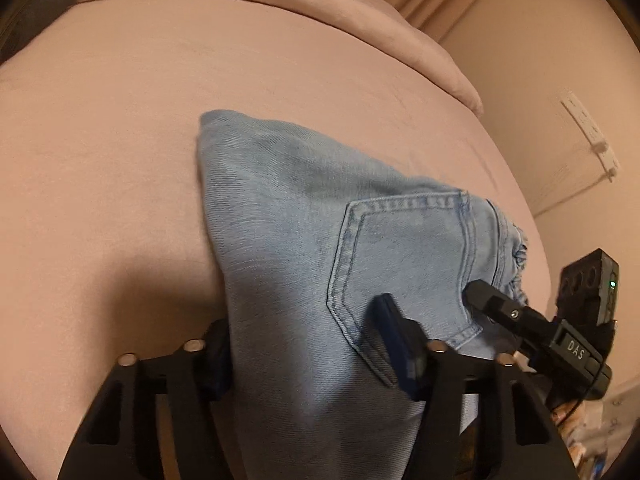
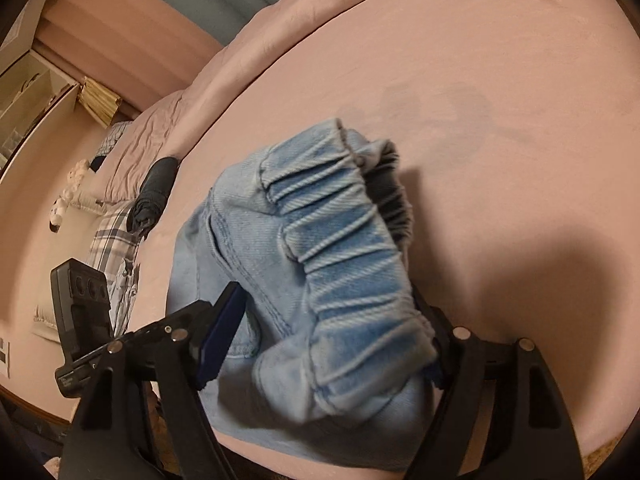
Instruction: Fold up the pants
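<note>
Light blue denim pants (image 1: 288, 220) lie on a pink bed, back pocket (image 1: 404, 264) facing up. My left gripper (image 1: 308, 344) has its fingers on either side of a bunched fold of the denim and holds it. My right gripper (image 2: 328, 320) is shut on the elastic waistband (image 2: 344, 232), which bulges up between its fingers. The right gripper also shows in the left wrist view (image 1: 492, 300) at the waist end of the pants. The left gripper's body shows in the right wrist view (image 2: 84, 300).
The pink bed sheet (image 1: 160, 140) spreads wide around the pants. A folded pink duvet (image 1: 360, 12) lies along the far side. A dark rolled item (image 2: 154, 188) and plaid cloth (image 2: 108, 244) lie by the bed's edge. A wall is beyond.
</note>
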Tool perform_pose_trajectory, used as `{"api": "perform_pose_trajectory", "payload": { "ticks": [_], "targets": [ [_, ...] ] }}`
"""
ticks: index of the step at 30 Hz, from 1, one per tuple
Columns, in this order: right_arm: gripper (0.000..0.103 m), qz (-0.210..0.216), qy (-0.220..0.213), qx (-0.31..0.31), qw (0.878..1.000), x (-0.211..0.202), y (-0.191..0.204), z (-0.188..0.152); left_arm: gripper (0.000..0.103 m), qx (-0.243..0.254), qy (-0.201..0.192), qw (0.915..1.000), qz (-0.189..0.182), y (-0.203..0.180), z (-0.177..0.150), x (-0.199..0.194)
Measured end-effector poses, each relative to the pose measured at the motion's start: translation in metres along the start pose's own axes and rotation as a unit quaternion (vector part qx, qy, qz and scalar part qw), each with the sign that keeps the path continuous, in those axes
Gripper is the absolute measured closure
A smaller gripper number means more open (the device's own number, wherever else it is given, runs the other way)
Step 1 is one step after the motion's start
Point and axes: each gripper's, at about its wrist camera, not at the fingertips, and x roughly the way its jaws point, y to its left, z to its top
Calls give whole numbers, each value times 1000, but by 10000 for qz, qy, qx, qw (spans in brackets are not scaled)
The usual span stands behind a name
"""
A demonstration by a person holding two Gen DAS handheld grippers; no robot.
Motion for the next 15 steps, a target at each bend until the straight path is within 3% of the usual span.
{"api": "perform_pose_trajectory", "payload": {
  "ticks": [1,4,7,15],
  "targets": [
    [40,-73,17,5,10000,0,2,0,66,31,-114,9999,80,-4,-3,-6],
    [52,-109,-185,52,9998,-10,9,-3,76,280,-317,9985,358,-18,-10,-20],
    [57,-91,-411,-83,9991,-23,26,-5,78,312,-442,9980,318,-23,-13,-37],
    [59,-68,-800,-775,9938,-48,84,-7,78,254,-851,9958,201,-15,-20,-94]
  ]
}}
